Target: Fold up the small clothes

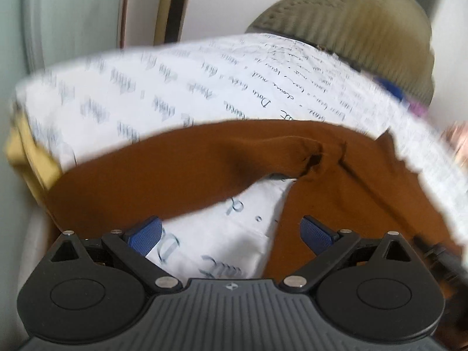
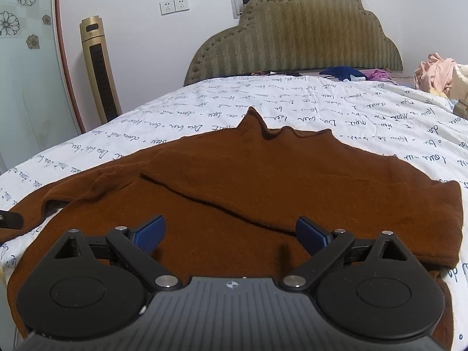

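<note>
A brown knit garment [image 2: 263,187] lies spread on the bed's white script-printed sheet [image 2: 292,102], with one layer folded over along a diagonal crease. My right gripper [image 2: 231,234] hovers low over its near part, jaws wide and open, the blue pads [image 2: 149,234] touching nothing. In the blurred left wrist view the same brown garment [image 1: 175,163] runs across the sheet [image 1: 175,87], bunched at a small knot of cloth. My left gripper [image 1: 231,234] is open above bare sheet and a brown edge, with nothing held.
An olive padded headboard [image 2: 292,35] stands at the far end of the bed. A gold tower appliance [image 2: 101,70] stands by the wall on the left. Pink and cream clothes [image 2: 438,73] are piled at the right, and dark blue and purple items [image 2: 345,73] lie near the headboard.
</note>
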